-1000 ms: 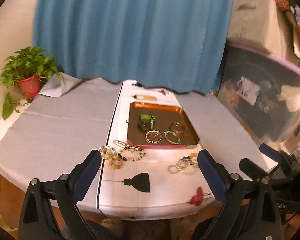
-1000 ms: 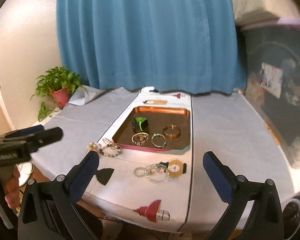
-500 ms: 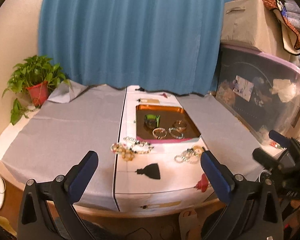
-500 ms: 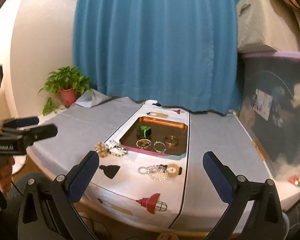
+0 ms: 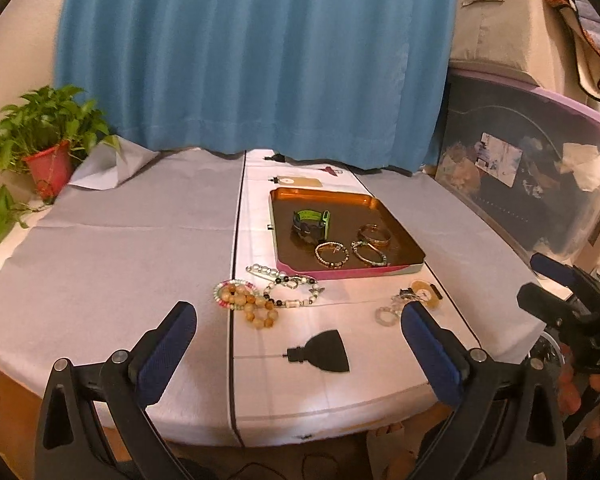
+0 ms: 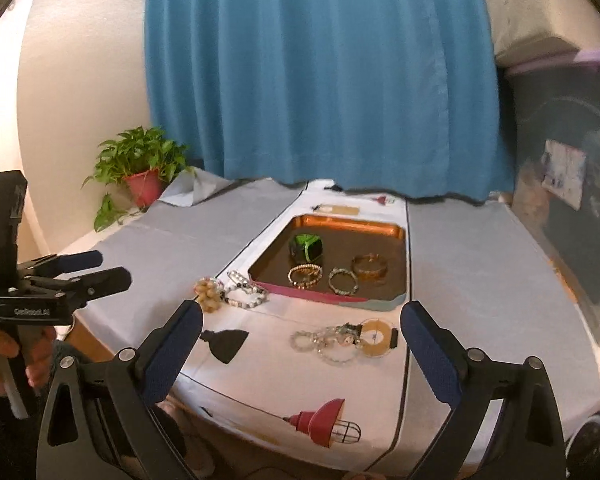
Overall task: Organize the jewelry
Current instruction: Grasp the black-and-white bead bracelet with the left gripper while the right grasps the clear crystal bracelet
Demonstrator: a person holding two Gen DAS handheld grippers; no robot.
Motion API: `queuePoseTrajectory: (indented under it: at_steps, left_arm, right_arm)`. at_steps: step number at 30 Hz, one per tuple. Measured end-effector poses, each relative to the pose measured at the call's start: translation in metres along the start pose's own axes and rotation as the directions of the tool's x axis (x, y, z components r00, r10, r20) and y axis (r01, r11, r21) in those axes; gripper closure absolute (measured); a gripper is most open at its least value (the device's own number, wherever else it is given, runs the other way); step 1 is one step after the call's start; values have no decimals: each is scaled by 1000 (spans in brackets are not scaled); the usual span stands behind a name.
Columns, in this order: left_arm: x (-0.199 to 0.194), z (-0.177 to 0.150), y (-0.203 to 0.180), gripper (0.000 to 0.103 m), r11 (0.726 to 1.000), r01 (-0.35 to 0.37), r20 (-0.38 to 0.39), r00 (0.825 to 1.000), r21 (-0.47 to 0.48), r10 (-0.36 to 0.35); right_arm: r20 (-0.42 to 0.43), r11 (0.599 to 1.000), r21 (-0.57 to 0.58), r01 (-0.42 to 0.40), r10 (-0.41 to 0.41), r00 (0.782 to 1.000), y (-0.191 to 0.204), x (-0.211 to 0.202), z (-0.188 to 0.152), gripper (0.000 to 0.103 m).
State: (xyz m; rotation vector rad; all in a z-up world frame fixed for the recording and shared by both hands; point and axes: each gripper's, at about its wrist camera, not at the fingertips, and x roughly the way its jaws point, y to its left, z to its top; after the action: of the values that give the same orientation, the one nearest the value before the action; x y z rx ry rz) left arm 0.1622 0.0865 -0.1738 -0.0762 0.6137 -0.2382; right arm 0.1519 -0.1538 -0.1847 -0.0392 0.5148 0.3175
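Jewelry lies on a round worktop [image 5: 112, 248] draped in grey cloth, with a white printed runner [image 5: 256, 352] down its middle, backed by a blue curtain [image 5: 252, 52]. A cream wall curves at the left, where a potted plant [image 5: 44, 136] stands; a clear bin [image 5: 528, 176] with a cardboard box [image 5: 500, 20] on top fills the right. On the runner sits a copper tray [image 5: 404, 236] holding a green watch [image 5: 311, 224], a gold bangle [image 5: 375, 235] and two slim bracelets [image 5: 332, 255] side by side. Just before the tray's near left corner lies a bead pile [image 5: 260, 300]; near its right corner lies a clear-bead cluster [image 6: 340, 340] touching an amber disc [image 6: 376, 338]. A black lamp print [image 5: 324, 352] and a red lamp print [image 6: 324, 420] mark the runner's near end. The left gripper [image 5: 300, 332] and right gripper [image 6: 300, 332] both hover above the near edge, jaws spread wide and empty. Against the pictures half a second ago, the left camera sits closer and lower to the worktop, the bead pile larger in view, and the right view has swung left, showing less of the bin.
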Motion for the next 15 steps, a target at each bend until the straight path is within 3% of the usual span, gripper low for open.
queuePoseTrajectory:
  at_steps: [2,5,10,13,14,15]
  left_arm:
    - [19,5,3,2,1000,11,-5,1000,10,-11]
    - [43,10,5,2,999,39,-8,999,18,-39]
    - [90,12,11,4,996,92,-17,996,0,-92]
    - [122,5,11,14,995,93,-74,993,21,-91]
    - [130,2,11,23,995,99,-90,991,24,-96]
    - [139,-1,11,31,996,88,-110,990,30,-85]
  right_arm:
    - [-9,1000,-3,-12,12,1000,-6,13,-2,8]
    - [-26,999,0,-32,32,999,-16,31,-4,29]
    - [-49,998,35,-51,53,997,-37,71,-10,30]
    - [-63,997,69,-44,48,997,-49,95,-24,30]
    - [-73,997,73,-39,44,996,-53,104,-32,32]
    - [-106,997,73,-31,39,994,-56,116,-41,42]
